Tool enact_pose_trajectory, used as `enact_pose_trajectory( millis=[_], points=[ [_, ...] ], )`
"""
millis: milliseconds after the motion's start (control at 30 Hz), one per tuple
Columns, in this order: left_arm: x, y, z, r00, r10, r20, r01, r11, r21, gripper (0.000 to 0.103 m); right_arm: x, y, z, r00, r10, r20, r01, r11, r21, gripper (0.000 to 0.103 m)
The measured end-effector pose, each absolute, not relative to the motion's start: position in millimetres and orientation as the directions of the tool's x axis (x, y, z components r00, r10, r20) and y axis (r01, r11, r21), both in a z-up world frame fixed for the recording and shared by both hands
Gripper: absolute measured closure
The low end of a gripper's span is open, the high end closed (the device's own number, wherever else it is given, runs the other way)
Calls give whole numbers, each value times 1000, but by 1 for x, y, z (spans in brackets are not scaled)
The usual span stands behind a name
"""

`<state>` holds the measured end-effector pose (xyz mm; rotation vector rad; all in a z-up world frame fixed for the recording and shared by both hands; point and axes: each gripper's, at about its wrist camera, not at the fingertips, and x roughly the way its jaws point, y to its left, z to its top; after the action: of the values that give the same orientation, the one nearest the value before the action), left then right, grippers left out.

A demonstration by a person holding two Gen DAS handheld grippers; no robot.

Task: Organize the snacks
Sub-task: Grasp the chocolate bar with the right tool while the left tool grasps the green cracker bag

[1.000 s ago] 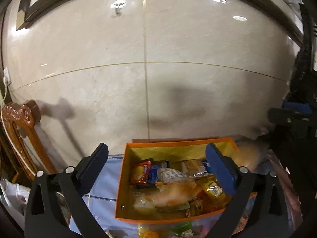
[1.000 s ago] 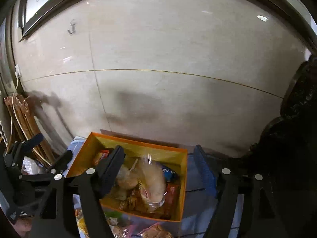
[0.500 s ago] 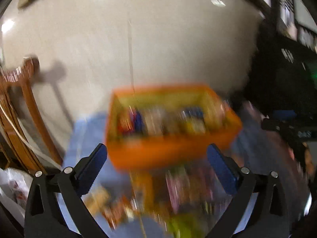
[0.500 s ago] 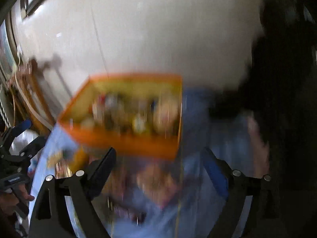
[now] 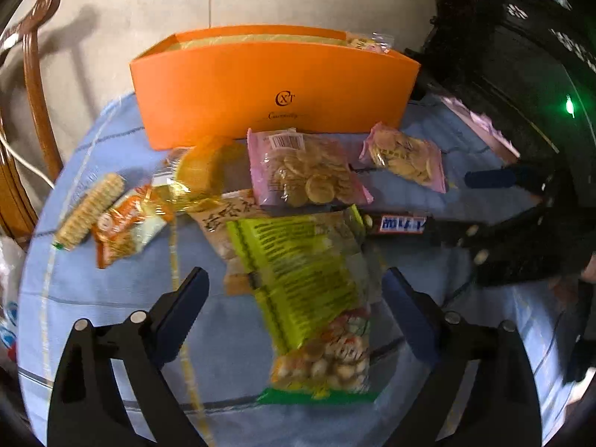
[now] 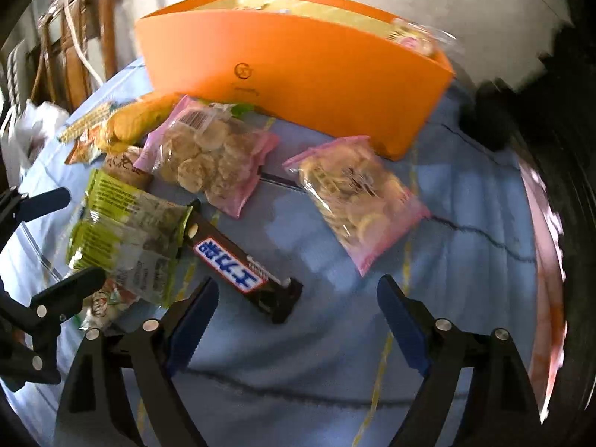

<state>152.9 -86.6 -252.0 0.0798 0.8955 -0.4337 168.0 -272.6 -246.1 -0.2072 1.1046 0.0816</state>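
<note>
Loose snack packets lie on the blue tablecloth (image 6: 465, 298) in front of the orange box (image 5: 275, 85), which stands at the far edge with one packet showing above its right rim. Nearest the left gripper (image 5: 294, 309) is the green snack bag (image 5: 309, 283), lying lengthwise between its widely spread fingers, nothing pinched. A chocolate bar (image 6: 242, 264) lies just beside the green bag and just ahead of the right gripper (image 6: 298, 320), whose fingers are likewise spread and empty. Two pink biscuit bags sit further on: one (image 6: 212, 156) near the box front, the other (image 6: 357, 197) to its right. At the left lie a yellow packet (image 5: 201, 171), an orange-and-white packet (image 5: 126, 223) and a clear-wrapped biscuit roll (image 5: 89, 205), the first two overlapping.

Risks, as judged: the green bag overlaps a tan packet (image 5: 227, 216) beneath it (extent hidden), so a low pinch could drag both. Its film looks slippery and may slide from the pads. The two grippers are close together; simultaneous reaches toward bag and bar could collide.
</note>
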Motion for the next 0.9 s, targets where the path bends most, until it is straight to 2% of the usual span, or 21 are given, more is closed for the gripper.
enact_pose_trajectory(
  millis=[133, 167, 200, 233, 267, 300, 367, 567, 633, 667, 700, 733, 767, 800, 867, 900],
  points=[
    [169, -97, -268, 515, -293, -806, 360, 927, -107, 10, 180, -259, -255, 443, -6, -896, -270, 953, -139, 17],
    [169, -99, -273, 514, -277, -812, 360, 929, -89, 9, 182, -252, -265, 429, -36, -903, -306, 934, -183, 25],
    [168, -99, -275, 524, -269, -808, 359, 930, -77, 11, 180, -250, -268, 437, -34, -899, -326, 925, -194, 26],
    [168, -98, -276, 524, -263, -810, 354, 932, -74, 16, 180, -251, -269, 427, -6, -904, -334, 928, -163, 44],
    [167, -95, -274, 530, -265, -805, 345, 935, -80, 29, 180, -251, -268, 415, 24, -909, -338, 932, -130, 71],
    [166, -93, -272, 546, -258, -797, 341, 937, -70, 40, 179, -250, -267, 408, 32, -913, -345, 931, -121, 75],
    [166, -89, -268, 549, -266, -792, 343, 936, -78, 44, 172, -245, -268, 414, 7, -910, -349, 925, -152, 85],
    [159, -79, -256, 574, -313, -757, 376, 922, -96, 57, 154, -252, -260, 423, 78, -903, -297, 953, -57, 85],
    [162, -78, -254, 562, -343, -753, 382, 915, -132, 58, 152, -256, -260, 423, 84, -902, -279, 959, -42, 85],
    [164, -79, -254, 555, -352, -753, 379, 913, -147, 57, 151, -257, -262, 419, 82, -904, -266, 963, -36, 85],
    [169, -82, -255, 554, -339, -761, 375, 917, -137, 51, 150, -259, -263, 415, 79, -906, -254, 967, -32, 85],
    [173, -87, -257, 543, -336, -770, 371, 918, -139, 44, 151, -261, -264, 410, 76, -909, -236, 971, -25, 85],
    [177, -90, -259, 523, -341, -782, 371, 916, -151, 30, 154, -264, -263, 410, 76, -909, -225, 974, -20, 85],
    [182, -94, -260, 517, -333, -788, 375, 916, -141, 21, 151, -268, -262, 409, 77, -909, -216, 976, -15, 85],
    [185, -102, -262, 511, -325, -796, 379, 916, -130, 9, 154, -267, -263, 406, 76, -911, -208, 978, -11, 85],
    [187, -106, -262, 507, -325, -798, 375, 917, -135, 7, 154, -266, -263, 407, 75, -910, -207, 978, -12, 85]
  ],
)
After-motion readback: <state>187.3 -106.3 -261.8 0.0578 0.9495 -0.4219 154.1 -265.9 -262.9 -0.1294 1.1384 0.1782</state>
